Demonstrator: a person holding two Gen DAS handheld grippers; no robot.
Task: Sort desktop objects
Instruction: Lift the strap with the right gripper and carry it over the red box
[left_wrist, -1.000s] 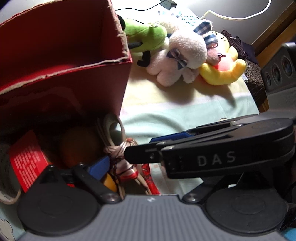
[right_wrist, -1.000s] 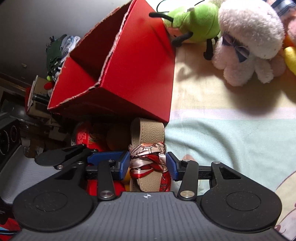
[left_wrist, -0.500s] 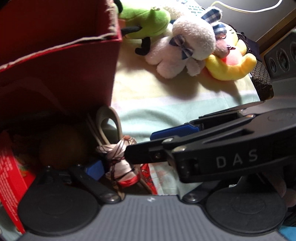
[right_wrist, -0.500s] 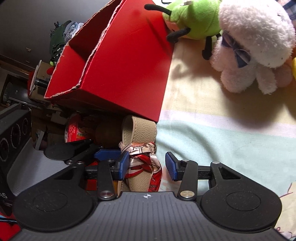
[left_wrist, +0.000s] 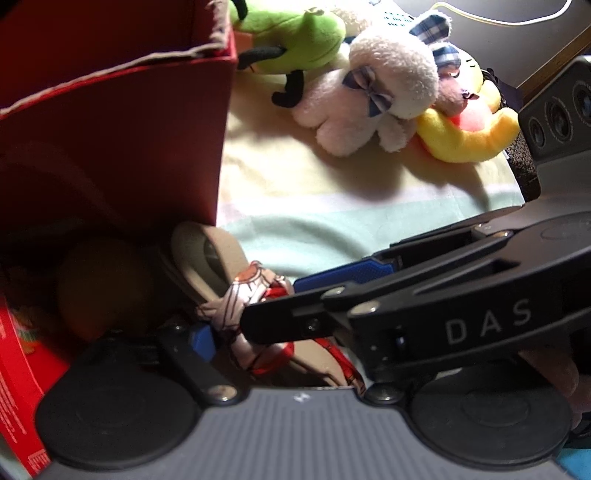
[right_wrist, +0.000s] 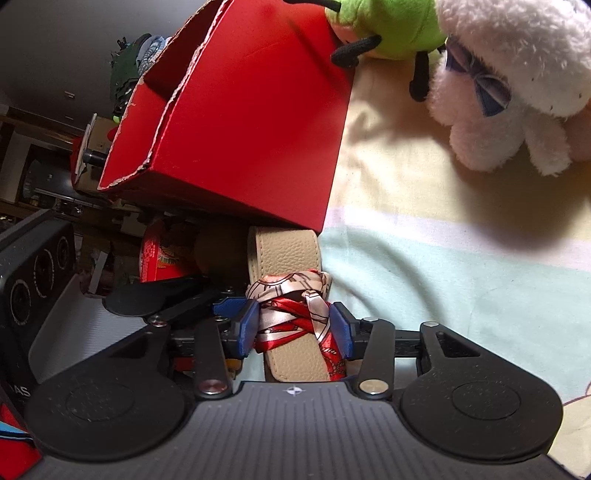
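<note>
Below the near corner of the red cardboard box (right_wrist: 258, 122), the right gripper (right_wrist: 293, 328) has its blue jaws closed on the red-and-white scarf (right_wrist: 295, 317) knotted round a tan leather strap (right_wrist: 284, 251), probably because the knot gives a firmer grip than the smooth strap. Beside it the left gripper (left_wrist: 280, 332) brackets the same knot, but its jaws are partly hidden, so I cannot tell their state. Green (left_wrist: 291, 29), white (left_wrist: 373, 85) and yellow plush toys (left_wrist: 469, 136) lie apart on the pastel sheet (right_wrist: 443, 258), seemingly already grouped.
</note>
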